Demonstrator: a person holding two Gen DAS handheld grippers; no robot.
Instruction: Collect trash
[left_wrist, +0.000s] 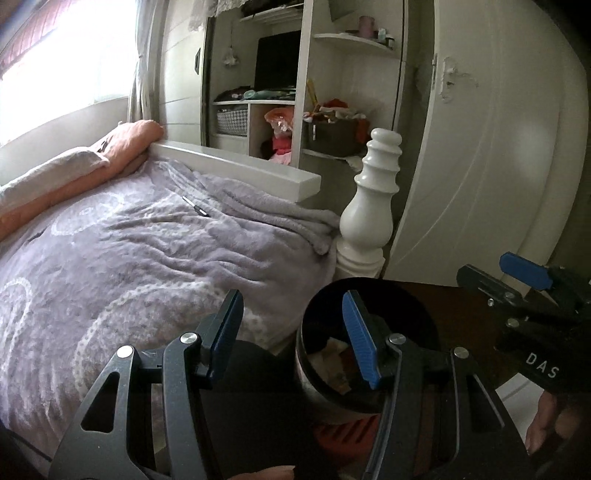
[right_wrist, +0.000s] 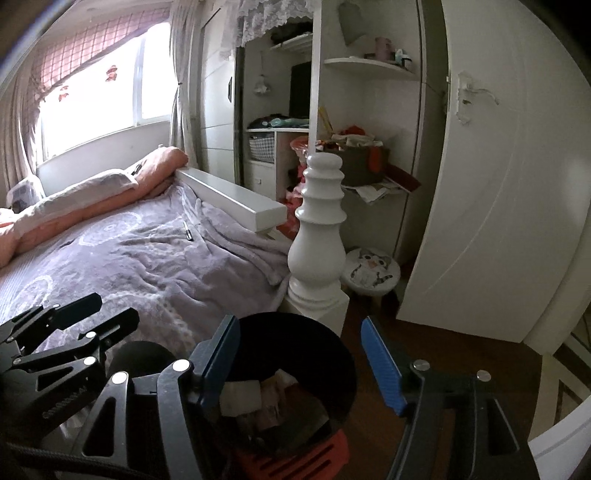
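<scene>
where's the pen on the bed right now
The pen lies on the purple blanket toward the far side of the bed, close to the white side rail and below the orange pillow; both wrist views show it.

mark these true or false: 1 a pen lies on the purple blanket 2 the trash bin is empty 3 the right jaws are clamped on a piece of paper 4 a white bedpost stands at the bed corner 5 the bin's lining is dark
1. True. The pen lies on the purple blanket.
2. False. The trash bin already holds crumpled paper.
3. False. The right gripper has its jaws apart with nothing pressed between them.
4. True. The white bedpost stands at the bed's corner.
5. True. The bin's inside is black.
</scene>
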